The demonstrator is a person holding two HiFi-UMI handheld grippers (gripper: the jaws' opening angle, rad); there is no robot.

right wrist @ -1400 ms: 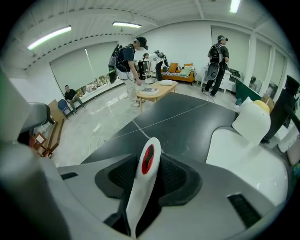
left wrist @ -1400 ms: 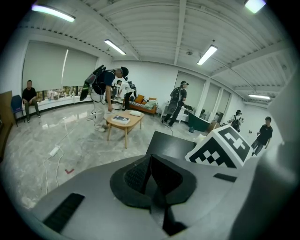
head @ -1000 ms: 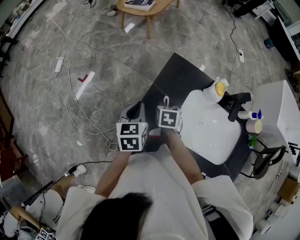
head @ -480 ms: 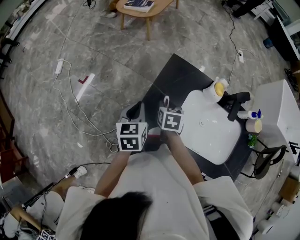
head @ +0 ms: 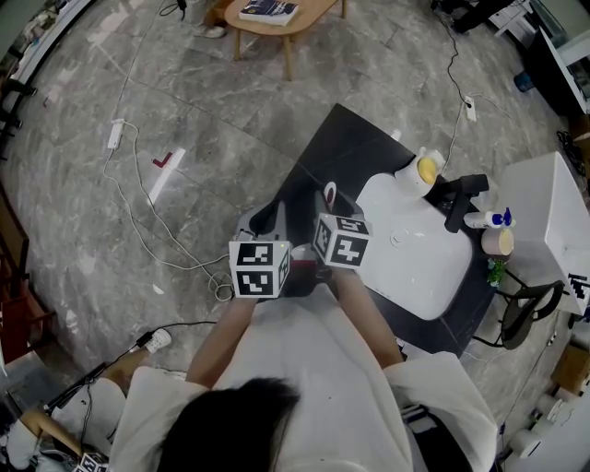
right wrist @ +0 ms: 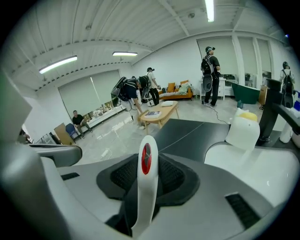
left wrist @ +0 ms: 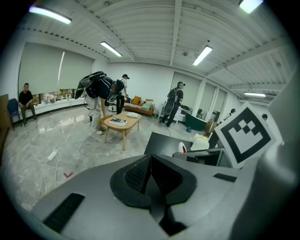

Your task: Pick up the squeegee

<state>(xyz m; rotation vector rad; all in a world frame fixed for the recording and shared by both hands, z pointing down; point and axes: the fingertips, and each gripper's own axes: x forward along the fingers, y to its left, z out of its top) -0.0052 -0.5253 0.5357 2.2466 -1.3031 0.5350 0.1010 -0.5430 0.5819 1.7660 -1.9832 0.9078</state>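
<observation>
The squeegee [right wrist: 146, 185] shows as a white handle with a red mark near its tip, standing up between the pads of my right gripper [right wrist: 147, 180], which is shut on it. In the head view the handle's red-marked tip [head: 329, 194] pokes out ahead of the right gripper [head: 324, 214], held above the black mat [head: 343, 146]. The squeegee's blade end is hidden under the gripper. My left gripper [left wrist: 150, 176] hangs just to the left, its pads pressed together with nothing between them. From the left gripper view the squeegee tip [left wrist: 183, 148] appears beside the right gripper's marker cube [left wrist: 243, 136].
A white rounded slab [head: 419, 263] lies on the mat to the right, with a white jug with a yellow lid [head: 422, 172], a black tool [head: 458, 198] and a spray bottle [head: 490, 220] behind it. Cables [head: 138, 198] cross the marble floor. A wooden coffee table [head: 277, 17] and several people stand farther off.
My right gripper has risen with the squeegee, so its marker cube looks larger and sits further right in the head view. The left gripper has stayed put.
</observation>
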